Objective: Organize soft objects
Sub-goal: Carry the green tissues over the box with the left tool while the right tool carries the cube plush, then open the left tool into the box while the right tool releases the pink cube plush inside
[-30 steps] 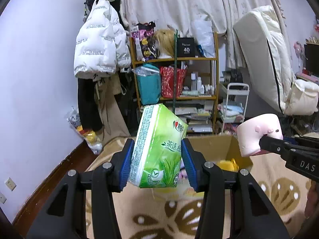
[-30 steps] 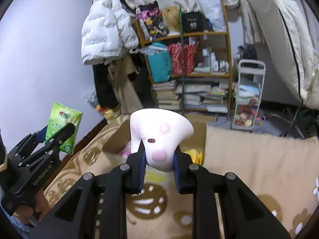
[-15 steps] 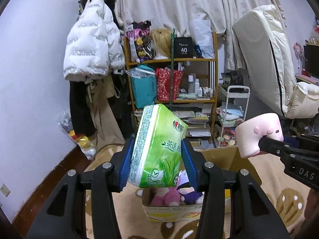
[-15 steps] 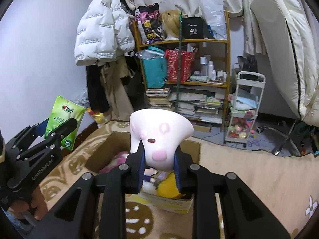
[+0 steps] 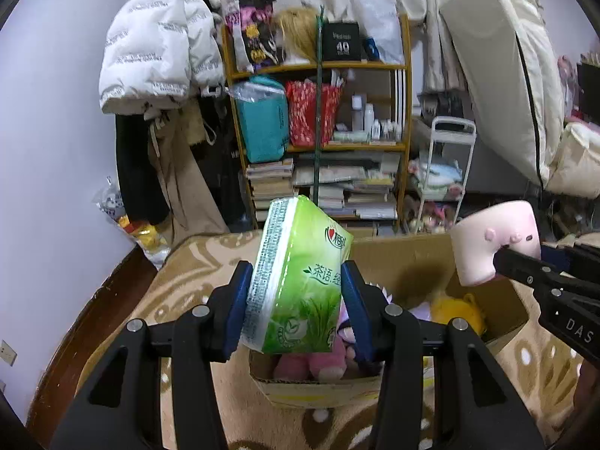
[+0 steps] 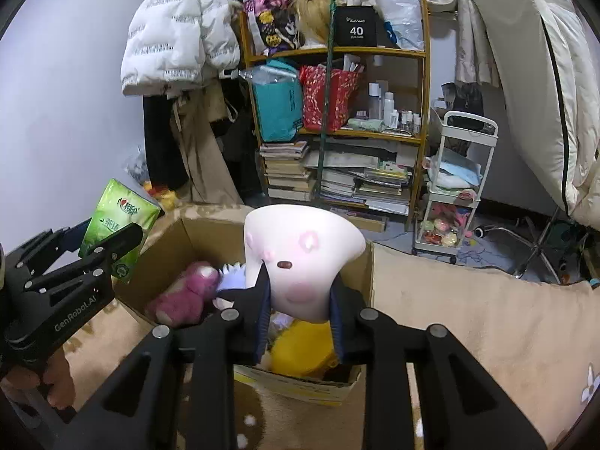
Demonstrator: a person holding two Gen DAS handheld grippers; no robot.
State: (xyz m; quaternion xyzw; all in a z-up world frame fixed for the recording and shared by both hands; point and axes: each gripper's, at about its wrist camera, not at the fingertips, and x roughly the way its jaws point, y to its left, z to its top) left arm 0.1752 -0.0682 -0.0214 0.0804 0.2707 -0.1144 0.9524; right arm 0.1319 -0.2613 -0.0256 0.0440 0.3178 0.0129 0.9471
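Note:
My left gripper (image 5: 296,268) is shut on a green tissue pack (image 5: 300,281), which tilts upright over the near left corner of an open cardboard box (image 5: 405,258). My right gripper (image 6: 300,277) holds a pale pink plush toy (image 6: 303,247) above the box (image 6: 210,236). Its jaws are just starting to open, and the pads still press the toy. Inside the box lie a magenta plush (image 6: 183,292) and a yellow plush (image 6: 300,348). The right wrist view shows the left gripper (image 6: 112,240) with the tissue pack (image 6: 120,213) at the left. The pink toy (image 5: 491,247) appears at the right of the left wrist view.
The box stands on a beige patterned carpet (image 6: 468,318). Behind it is a cluttered wooden shelf (image 6: 337,131) with books and bags. A white trolley (image 6: 457,187) stands to the shelf's right, a white jacket (image 6: 176,30) hangs at left, and a mattress (image 6: 532,75) leans at the right.
Both grippers have come forward and lower toward the box with their loads. The box now looks larger, and the plush toys inside it have come into view.

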